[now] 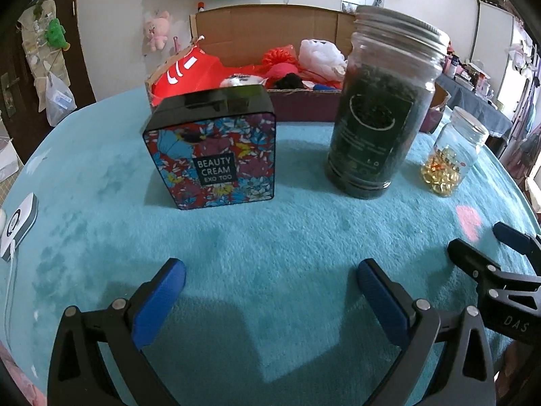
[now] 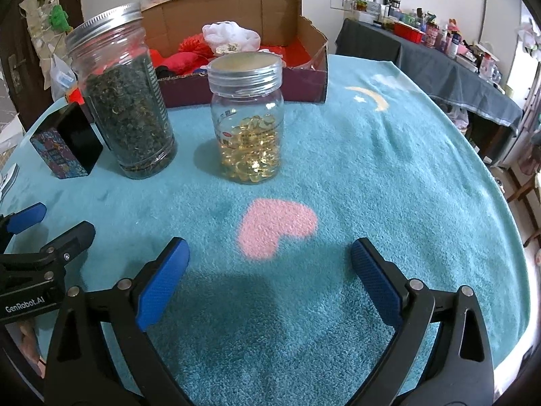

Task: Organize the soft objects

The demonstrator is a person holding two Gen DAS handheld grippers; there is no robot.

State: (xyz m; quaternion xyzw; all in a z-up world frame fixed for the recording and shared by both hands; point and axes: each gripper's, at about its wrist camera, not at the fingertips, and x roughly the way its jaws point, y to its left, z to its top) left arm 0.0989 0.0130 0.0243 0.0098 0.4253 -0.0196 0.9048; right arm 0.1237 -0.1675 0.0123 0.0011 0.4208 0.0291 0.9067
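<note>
White walls, cluttered side table

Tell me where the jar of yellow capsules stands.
In the right wrist view the capsule jar stands centre-left on the teal blanket, right of the tea jar.

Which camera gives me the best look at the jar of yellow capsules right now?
The right wrist view: the capsule jar stands near centre, whole, from lid to capsules, on the teal blanket. In the left wrist view the same jar sits far right, small, distorted and tilted by the fisheye, beside the tea jar.
</note>
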